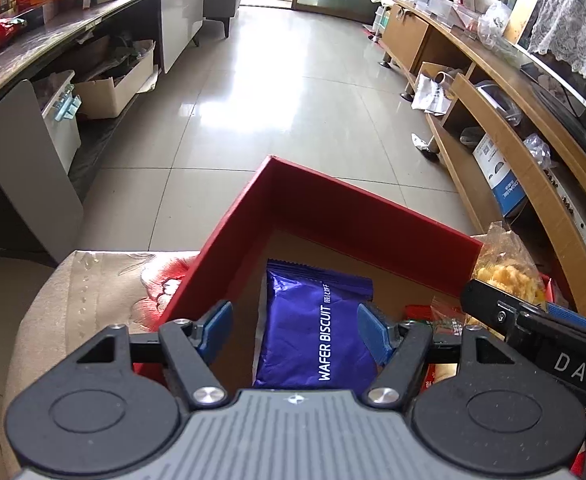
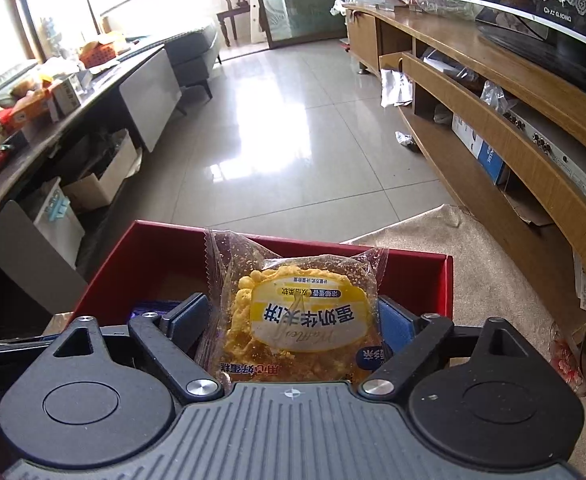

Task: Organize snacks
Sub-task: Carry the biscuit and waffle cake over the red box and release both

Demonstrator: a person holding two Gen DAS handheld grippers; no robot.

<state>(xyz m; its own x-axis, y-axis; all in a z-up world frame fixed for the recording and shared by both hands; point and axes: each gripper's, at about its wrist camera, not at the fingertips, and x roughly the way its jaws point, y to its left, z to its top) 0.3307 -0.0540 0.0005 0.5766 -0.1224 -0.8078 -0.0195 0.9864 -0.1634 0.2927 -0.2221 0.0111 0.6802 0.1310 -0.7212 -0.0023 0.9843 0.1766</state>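
A red cardboard box [image 1: 313,208] sits on a beige patterned cloth [image 1: 93,280]; it also shows in the right wrist view [image 2: 141,248]. A purple wafer biscuit packet [image 1: 317,328] lies inside the box. My left gripper [image 1: 299,330] is open above it, its jaws apart on either side of the packet. My right gripper [image 2: 293,320] is shut on a clear-wrapped yellow cake packet [image 2: 301,312] and holds it over the box. That cake packet [image 1: 505,264] and the right gripper show at the right edge of the left wrist view. A red snack wrapper [image 1: 433,316] lies in the box beside the wafer packet.
A long dark counter [image 1: 53,36] with snack boxes runs along the left, with cardboard boxes [image 1: 113,88] under it. A wooden TV cabinet [image 2: 513,92] with a television [image 2: 553,20] runs along the right. Tiled floor [image 1: 273,80] lies ahead.
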